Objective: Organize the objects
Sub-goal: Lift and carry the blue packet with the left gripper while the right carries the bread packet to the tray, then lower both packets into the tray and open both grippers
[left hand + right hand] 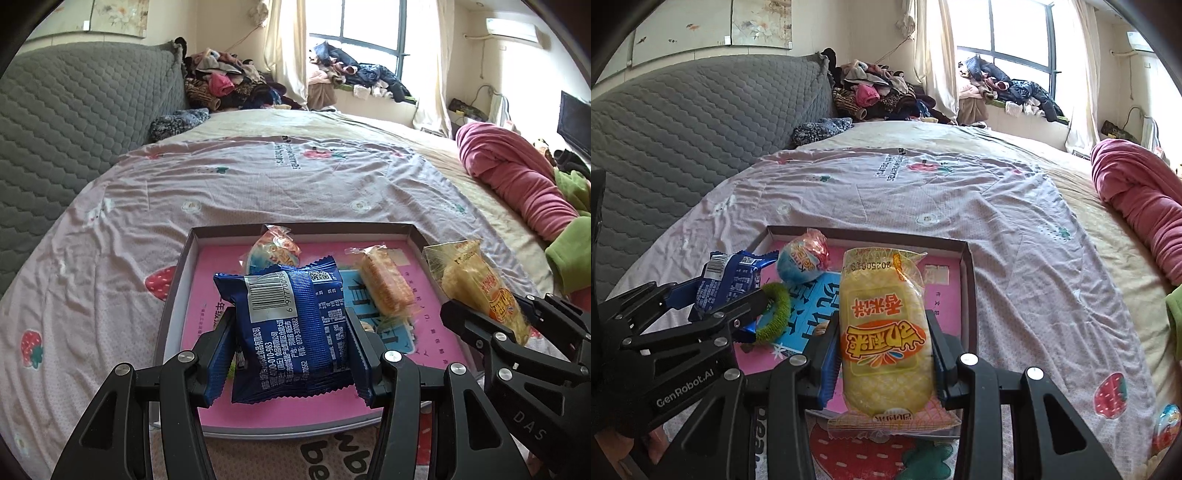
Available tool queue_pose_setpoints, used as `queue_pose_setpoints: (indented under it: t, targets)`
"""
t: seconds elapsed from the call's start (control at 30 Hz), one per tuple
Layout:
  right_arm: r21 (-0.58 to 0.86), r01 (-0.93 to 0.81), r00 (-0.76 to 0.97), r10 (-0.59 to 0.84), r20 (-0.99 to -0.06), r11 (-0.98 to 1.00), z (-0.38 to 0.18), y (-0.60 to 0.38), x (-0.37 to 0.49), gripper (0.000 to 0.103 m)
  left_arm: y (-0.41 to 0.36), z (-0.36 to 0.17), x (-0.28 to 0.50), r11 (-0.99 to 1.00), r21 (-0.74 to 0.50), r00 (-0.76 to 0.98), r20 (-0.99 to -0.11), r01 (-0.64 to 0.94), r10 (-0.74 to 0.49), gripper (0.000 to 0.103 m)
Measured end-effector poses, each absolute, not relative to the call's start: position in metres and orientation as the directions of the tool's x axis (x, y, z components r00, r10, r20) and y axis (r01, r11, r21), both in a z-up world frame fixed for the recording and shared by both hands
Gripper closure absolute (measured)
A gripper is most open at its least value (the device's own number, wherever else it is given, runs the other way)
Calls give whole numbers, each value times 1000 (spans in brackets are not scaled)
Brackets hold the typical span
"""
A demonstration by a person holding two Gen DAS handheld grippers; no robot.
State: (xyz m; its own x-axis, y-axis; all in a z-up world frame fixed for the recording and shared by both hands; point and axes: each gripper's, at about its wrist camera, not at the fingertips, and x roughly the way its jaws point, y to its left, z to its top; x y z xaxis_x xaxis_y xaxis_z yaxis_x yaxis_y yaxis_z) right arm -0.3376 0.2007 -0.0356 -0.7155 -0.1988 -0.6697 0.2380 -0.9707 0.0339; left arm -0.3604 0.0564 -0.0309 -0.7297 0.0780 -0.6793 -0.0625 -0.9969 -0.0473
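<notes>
- The shallow box (173, 291) on the bed (258, 184), pink-lined, holds a round wrapped sweet (805, 258), a clear-wrapped wafer bar (386, 288) and a green fuzzy ring (775, 310)
- Only the right wrist view shows the ring; only the left shows the wafer bar
- Left gripper (291, 332) clamps a blue foil packet (291, 317), barcode up, above the box
- Right gripper (884, 347) pinches a yellow snack packet (882, 332) over the box's right side
</notes>
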Motion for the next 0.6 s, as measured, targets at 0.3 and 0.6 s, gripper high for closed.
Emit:
queue_pose_setpoints:
  t: [0.3,0.6]
  targets:
    - [20,224,-730,-182,-659,-974,-42,202,-340,62,56,-49,-369,-997,-39,-720,-691,-62,72,46]
    - [15,215,-705,-166,-689,-976,-59,205,-349,62,58,-65,-376,-998,-23,-696,-716,-58,57,46]
